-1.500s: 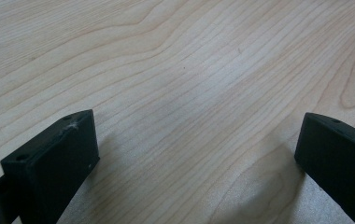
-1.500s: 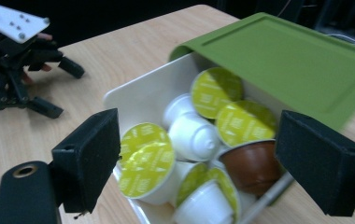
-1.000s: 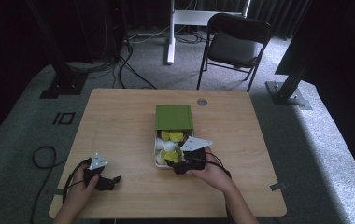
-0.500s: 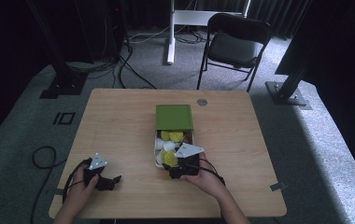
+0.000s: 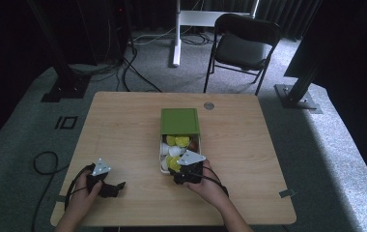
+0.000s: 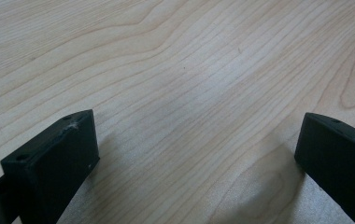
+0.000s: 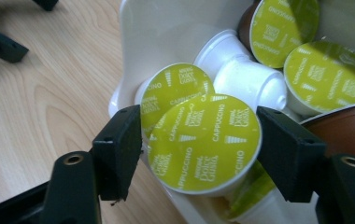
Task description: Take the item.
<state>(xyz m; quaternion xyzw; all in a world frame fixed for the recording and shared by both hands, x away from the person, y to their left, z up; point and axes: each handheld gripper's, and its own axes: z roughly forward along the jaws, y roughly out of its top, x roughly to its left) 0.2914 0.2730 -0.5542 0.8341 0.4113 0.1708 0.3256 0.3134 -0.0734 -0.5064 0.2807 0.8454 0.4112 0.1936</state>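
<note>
While your right gripper [image 7: 199,135] is clasping a green-lidded capsule [image 7: 203,142] by its rim at the white box's [image 7: 166,32] near end, you're handling something light, with thin foil; grip the sides. Left gripper [image 6: 196,149] is resting spread wide, empty, on the table [image 6: 175,60].

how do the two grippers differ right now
The right gripper has its jaws on both sides of a green-lidded cappuccino capsule at the white box; the left gripper brackets only bare table. The right sits mid-table, the left near the front left corner. Both have black jaws.
</note>
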